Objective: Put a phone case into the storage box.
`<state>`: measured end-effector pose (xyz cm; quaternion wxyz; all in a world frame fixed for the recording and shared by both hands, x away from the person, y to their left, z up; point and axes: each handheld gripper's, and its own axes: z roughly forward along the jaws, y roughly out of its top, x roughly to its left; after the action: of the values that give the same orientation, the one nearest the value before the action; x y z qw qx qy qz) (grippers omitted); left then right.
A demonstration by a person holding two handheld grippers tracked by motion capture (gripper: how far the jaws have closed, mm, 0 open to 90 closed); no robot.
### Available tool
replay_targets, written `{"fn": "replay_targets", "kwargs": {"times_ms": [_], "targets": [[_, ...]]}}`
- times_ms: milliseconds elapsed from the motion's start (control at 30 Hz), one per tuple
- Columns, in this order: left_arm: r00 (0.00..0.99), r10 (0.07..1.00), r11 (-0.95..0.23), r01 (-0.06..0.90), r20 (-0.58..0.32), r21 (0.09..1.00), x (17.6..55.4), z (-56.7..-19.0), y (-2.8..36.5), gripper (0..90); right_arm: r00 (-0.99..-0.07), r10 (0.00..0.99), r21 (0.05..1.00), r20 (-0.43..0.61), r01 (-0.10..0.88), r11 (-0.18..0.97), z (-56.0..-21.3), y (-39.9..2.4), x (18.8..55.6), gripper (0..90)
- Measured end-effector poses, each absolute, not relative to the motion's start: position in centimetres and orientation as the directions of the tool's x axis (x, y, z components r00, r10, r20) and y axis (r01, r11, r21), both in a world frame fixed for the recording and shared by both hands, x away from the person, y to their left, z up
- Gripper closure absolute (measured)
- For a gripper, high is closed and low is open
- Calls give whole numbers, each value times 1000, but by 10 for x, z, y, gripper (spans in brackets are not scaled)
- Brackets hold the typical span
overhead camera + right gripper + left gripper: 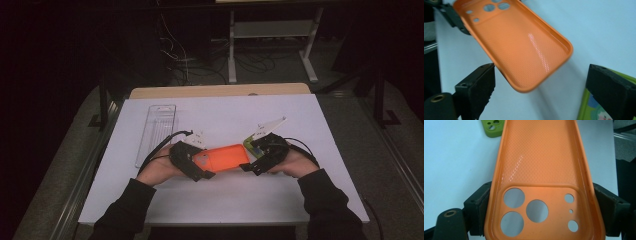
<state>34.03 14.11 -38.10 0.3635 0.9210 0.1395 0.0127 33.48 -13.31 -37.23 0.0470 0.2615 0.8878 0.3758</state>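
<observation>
Clear plastic tray far left on white table, well apart from the rest. Left gripper clamped across camera-hole end of orange phone case, jaws pressing both long edges, case held above the table, inside face up. Right gripper wide, nothing gripped; case's free end just ahead of its jaws, not touching. Green phone case flat on table beside right gripper
</observation>
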Motion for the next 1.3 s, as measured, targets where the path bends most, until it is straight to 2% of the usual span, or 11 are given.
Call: {"fn": "replay_targets", "kwargs": {"times_ms": [333,433,733,900,1133,1300], "targets": [[935,350,-681,300,-64,668,341,-378,148,156,-794,594,709,133,495,503,-385,-141,325,67],[922,379,-668,330,-76,667,342,-378,149,156,-754,639,716,154,530,454,-391,-144,320,60],[873,476,-606,411,-104,681,345,-376,156,156,-693,704,711,157,574,406,-406,-141,308,36],[862,494,-579,423,-114,697,346,-374,159,156,-663,730,719,165,588,371,-413,-138,306,30],[874,478,-610,402,-88,683,347,-374,159,156,-667,737,749,107,542,381,-417,-136,308,30],[867,487,-596,418,-106,686,345,-375,157,156,-685,728,766,31,484,423,-416,-133,305,29]]}}
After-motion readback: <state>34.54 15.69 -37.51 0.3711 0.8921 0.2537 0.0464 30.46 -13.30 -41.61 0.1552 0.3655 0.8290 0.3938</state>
